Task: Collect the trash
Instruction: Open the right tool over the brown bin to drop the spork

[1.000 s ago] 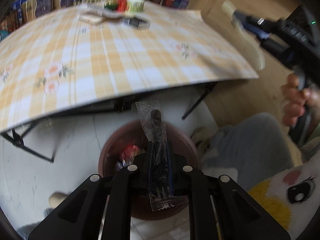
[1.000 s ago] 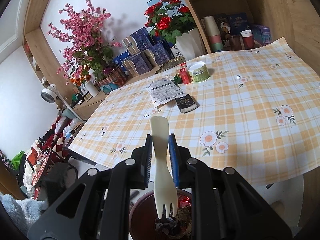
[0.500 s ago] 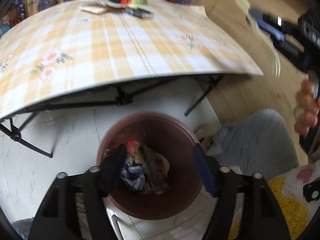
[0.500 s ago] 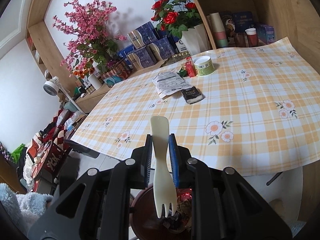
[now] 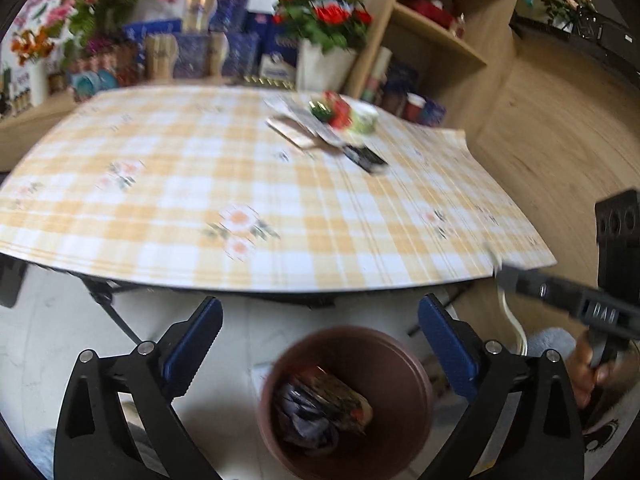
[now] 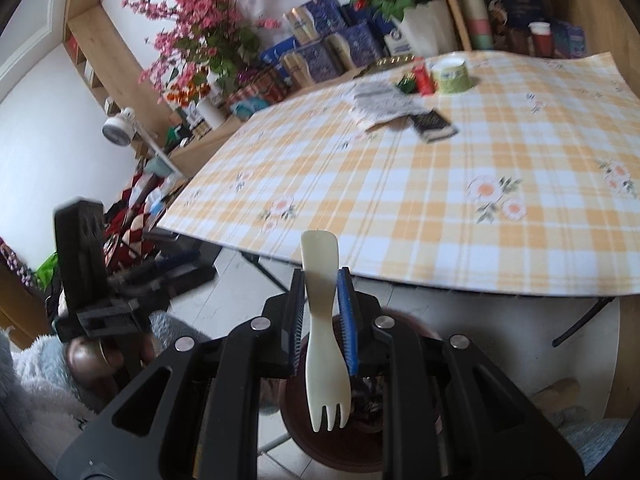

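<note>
Left wrist view: left gripper (image 5: 320, 334) jaws opening, nothing between them. The brown bin (image 5: 416, 364) sits just below and ahead. A second ago these jaws pinched a clear wrapper; it is gone, apparently dropped in.

Right wrist view: right gripper (image 6: 322, 320) is clamped on the cream spork (image 6: 325, 364), long axis along the fingers, tines toward the camera. The bin (image 6: 304, 436) lies directly beneath, closer than before.

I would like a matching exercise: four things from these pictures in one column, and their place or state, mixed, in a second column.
1. plastic spork
2. brown bin
3. left gripper
4. green-banded cup

a. on the checked tablecloth
b. on the floor, trash inside
c. jaws opening, nothing between them
d. clamped in the right gripper

Pairs: 1-d, 2-b, 3-c, 4-a
</note>
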`<move>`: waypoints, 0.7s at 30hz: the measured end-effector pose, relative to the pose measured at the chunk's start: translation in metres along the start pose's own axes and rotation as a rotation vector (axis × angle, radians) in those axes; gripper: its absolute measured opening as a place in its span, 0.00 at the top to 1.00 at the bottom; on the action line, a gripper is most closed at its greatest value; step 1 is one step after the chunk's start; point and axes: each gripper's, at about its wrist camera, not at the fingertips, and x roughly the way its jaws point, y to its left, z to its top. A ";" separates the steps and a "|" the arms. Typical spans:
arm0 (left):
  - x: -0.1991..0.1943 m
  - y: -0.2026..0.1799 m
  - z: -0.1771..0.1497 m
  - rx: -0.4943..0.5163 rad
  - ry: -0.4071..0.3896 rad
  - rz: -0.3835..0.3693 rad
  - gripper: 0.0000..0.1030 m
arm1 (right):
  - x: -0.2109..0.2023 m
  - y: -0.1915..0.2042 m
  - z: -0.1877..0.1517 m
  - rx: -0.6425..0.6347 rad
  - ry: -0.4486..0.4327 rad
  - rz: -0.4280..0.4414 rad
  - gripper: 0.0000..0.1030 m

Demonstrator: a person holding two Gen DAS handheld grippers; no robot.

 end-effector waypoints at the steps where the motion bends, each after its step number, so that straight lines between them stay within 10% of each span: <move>1: -0.003 0.002 0.000 0.004 -0.014 0.016 0.06 | 0.004 0.001 -0.003 0.004 0.017 0.003 0.80; 21: -0.008 0.039 -0.009 -0.118 -0.029 0.060 0.06 | 0.053 -0.004 -0.033 0.082 0.270 -0.028 0.80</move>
